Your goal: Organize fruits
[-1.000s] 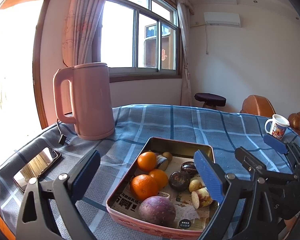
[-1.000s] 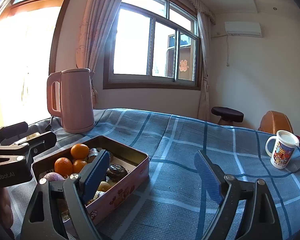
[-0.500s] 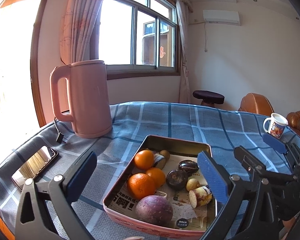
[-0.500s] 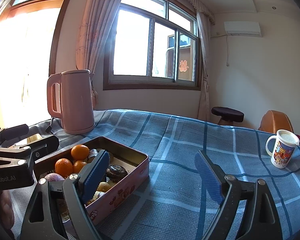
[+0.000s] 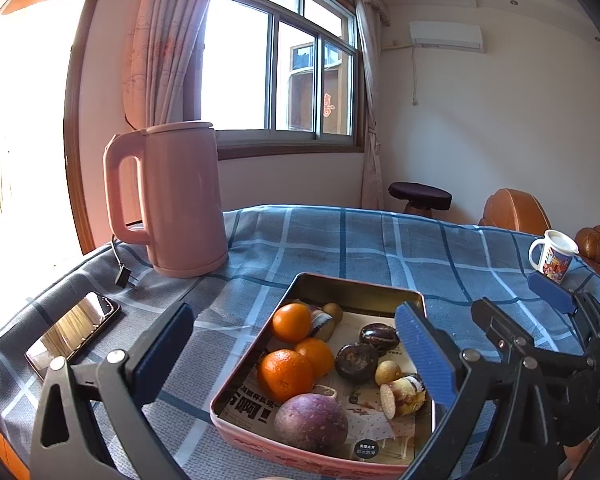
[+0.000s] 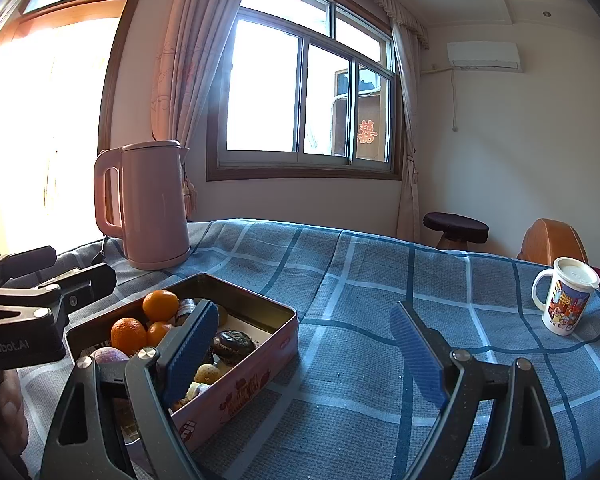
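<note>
Directly ahead of the wide-open, empty left gripper sits the fruit tin, left of the wide-open right gripper.

On the table, the tin holds oranges at its left and what may be passionfruit right; kettle behind-left, phone left, mug far right.

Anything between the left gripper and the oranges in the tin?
Nothing visible. The left gripper is open over the tin, and the oranges lie uncovered on the tin's left side, beside the purple fruit.
</note>
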The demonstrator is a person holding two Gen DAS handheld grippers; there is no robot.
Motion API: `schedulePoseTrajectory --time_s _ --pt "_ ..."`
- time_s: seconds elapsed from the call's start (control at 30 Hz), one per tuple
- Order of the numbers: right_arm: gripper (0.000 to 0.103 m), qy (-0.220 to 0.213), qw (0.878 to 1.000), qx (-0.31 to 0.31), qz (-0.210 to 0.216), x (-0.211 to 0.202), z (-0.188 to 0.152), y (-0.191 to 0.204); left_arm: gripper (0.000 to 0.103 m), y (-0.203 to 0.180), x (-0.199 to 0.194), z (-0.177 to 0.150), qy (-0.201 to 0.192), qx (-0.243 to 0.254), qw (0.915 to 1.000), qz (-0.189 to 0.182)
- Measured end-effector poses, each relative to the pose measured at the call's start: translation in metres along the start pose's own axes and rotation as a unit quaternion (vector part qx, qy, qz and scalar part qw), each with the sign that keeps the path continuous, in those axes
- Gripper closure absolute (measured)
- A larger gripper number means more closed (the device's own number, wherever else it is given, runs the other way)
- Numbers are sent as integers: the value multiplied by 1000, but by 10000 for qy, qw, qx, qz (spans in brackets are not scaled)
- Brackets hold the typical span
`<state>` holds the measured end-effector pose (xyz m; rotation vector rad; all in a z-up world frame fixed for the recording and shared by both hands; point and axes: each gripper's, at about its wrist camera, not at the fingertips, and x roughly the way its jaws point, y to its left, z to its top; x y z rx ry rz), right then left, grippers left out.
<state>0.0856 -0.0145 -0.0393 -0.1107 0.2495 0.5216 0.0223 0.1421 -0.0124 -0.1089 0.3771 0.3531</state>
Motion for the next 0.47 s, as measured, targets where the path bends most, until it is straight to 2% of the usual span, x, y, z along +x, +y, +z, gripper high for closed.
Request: schedulePoseTrajectory --time_s 0.47 --pt "9 -23 10000 80 51 -2 -1 -4 0 -5 -6 -4 -138 174 9997 -49"
